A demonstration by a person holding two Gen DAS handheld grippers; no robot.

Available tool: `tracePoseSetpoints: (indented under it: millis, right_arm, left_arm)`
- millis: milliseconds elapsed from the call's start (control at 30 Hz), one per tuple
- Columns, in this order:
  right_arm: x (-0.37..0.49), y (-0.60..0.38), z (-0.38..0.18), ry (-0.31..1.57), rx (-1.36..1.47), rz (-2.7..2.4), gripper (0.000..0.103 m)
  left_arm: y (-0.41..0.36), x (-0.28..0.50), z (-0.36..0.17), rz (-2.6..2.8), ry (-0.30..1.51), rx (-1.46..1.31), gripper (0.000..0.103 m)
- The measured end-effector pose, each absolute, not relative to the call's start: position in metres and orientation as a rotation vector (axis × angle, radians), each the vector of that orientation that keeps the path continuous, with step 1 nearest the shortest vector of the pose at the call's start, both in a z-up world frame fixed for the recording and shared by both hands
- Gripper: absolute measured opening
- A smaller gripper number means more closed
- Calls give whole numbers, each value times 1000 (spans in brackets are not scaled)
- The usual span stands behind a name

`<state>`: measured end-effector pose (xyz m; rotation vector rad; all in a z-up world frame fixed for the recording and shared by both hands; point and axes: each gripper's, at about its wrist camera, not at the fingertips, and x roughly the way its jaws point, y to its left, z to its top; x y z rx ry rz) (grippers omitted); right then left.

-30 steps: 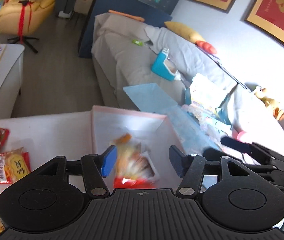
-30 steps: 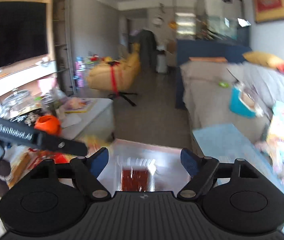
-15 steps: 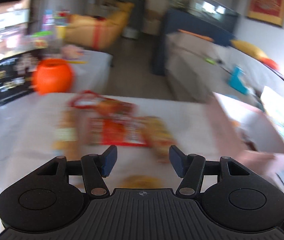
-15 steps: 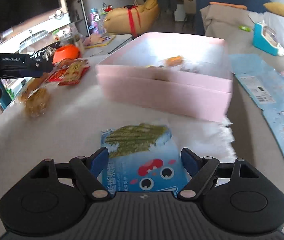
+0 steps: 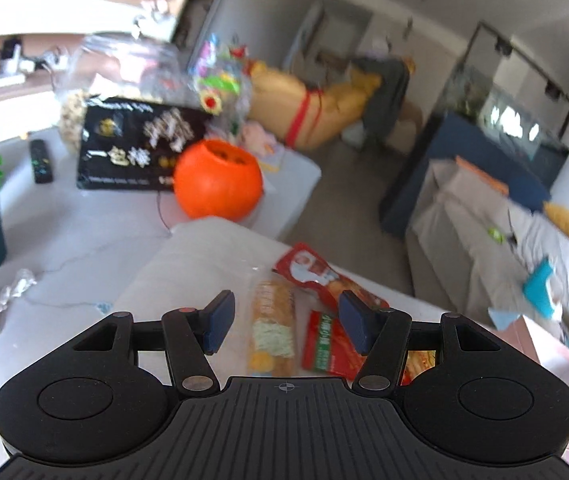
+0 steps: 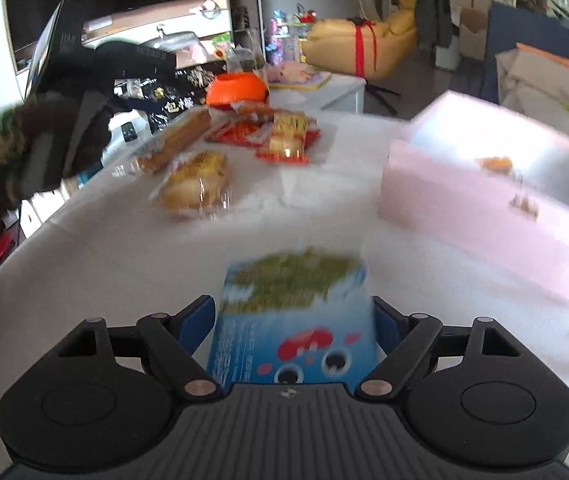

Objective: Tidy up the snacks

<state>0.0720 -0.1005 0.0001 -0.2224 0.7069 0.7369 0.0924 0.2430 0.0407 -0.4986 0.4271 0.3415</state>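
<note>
Progress early, we judge: pink box (image 6: 484,204) at right holds few snacks, several packets (image 6: 280,136) remain upper-centre on tabletop (image 6: 124,264); right gripper (image 6: 294,320) jaws straddle blue packet (image 6: 296,312), grip unclear; left gripper (image 5: 286,320) jaws wide over orange packet (image 5: 272,328).

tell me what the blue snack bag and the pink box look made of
Blue snack bag: looks like glossy printed plastic film, given its sheen and thin, flat shape. Pink box: matte, stiff, straight walls suggest plastic or coated card; blur leaves it open.

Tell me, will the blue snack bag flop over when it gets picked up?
Probably a bit: the blue snack bag looks like a thin, flat foil pouch, so its free end may sag. It seems light. The glossy film could slip between the right gripper jaws.
</note>
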Motion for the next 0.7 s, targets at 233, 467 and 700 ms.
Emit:
tracePoseSetpoints:
  millis: [233, 467, 700]
  right_arm:
    - [137, -25, 60, 584, -334, 796, 86]
    - [264, 108, 44, 845, -170, 800, 86]
    - [349, 189, -17, 960, -101, 623, 87]
  left_arm:
    - [264, 69, 26, 318, 382, -591, 63]
    - [267, 66, 22, 326, 422, -583, 63]
    - [265, 76, 11, 308, 490, -569, 55]
